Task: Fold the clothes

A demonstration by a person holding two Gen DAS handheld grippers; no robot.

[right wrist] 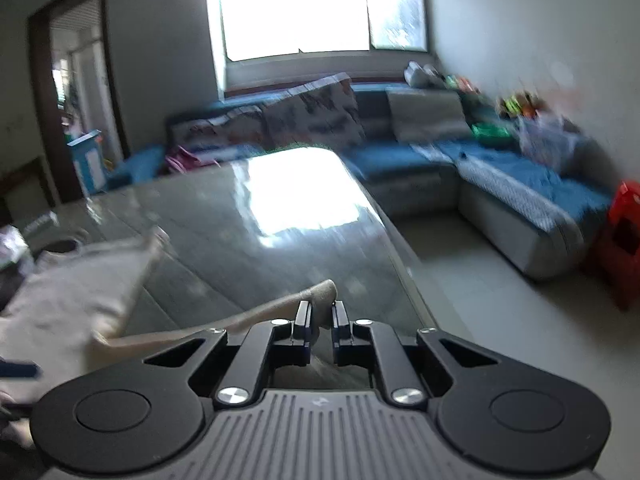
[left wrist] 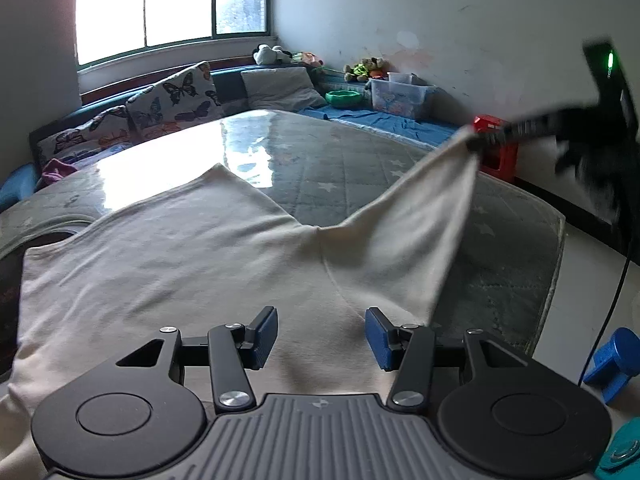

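A cream T-shirt (left wrist: 168,264) lies spread on the glass-topped table (left wrist: 320,148). My left gripper (left wrist: 321,336) hovers open just above the shirt's near part, nothing between its blue pads. One sleeve (left wrist: 416,232) is lifted up and to the right, stretched taut. My right gripper (left wrist: 486,140), blurred, is shut on that sleeve's end. In the right wrist view the right gripper (right wrist: 321,318) pinches the cream sleeve tip (right wrist: 320,294) above the table's right edge, and the shirt body (right wrist: 68,300) lies blurred at the left.
A blue corner sofa (right wrist: 500,184) with butterfly cushions (left wrist: 172,96) wraps the far side and right. A red stool (left wrist: 500,152) stands off the table's right edge. A blue object (left wrist: 612,360) sits on the floor near right. A dark round opening (left wrist: 24,248) is at the table's left.
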